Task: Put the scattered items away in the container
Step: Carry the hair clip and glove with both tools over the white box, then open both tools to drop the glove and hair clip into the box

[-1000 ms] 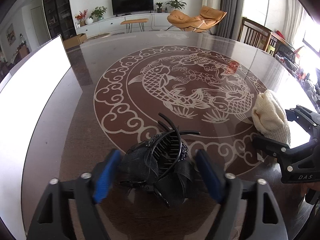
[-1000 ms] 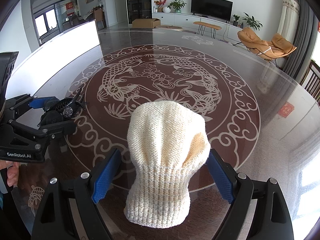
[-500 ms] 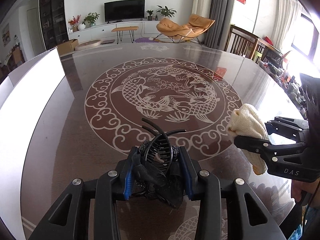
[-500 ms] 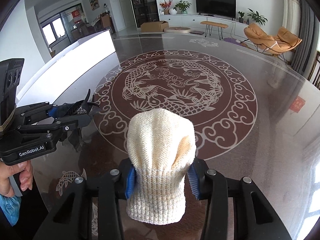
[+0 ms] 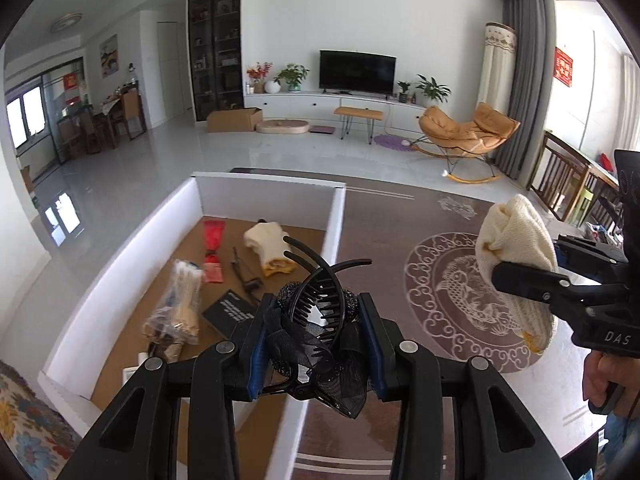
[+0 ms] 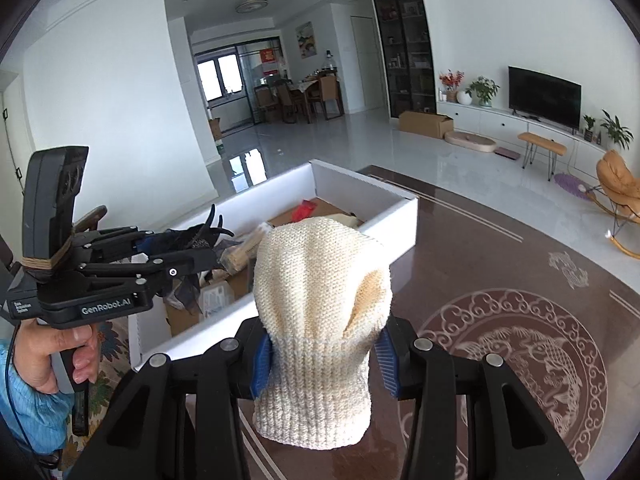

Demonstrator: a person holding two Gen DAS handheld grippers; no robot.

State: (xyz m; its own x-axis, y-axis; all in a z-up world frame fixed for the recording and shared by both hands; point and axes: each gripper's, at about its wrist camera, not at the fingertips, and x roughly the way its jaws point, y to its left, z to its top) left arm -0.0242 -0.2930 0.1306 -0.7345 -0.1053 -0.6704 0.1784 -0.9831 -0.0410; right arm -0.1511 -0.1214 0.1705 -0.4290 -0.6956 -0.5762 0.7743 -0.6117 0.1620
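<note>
Your black hair claw (image 5: 320, 320), with a gauzy bow and beaded trim, is pinched teeth-up above the container's near wall. Your cream knit beanie (image 6: 320, 320) is clamped at its ribbed cuff, crown up, over the table just beside the container (image 5: 336, 224). That white-walled box with a brown floor already holds another cream knit piece (image 5: 270, 248), a red packet (image 5: 212, 248), a bagged bundle of sticks (image 5: 180, 304) and a black card (image 5: 232, 308).
</note>
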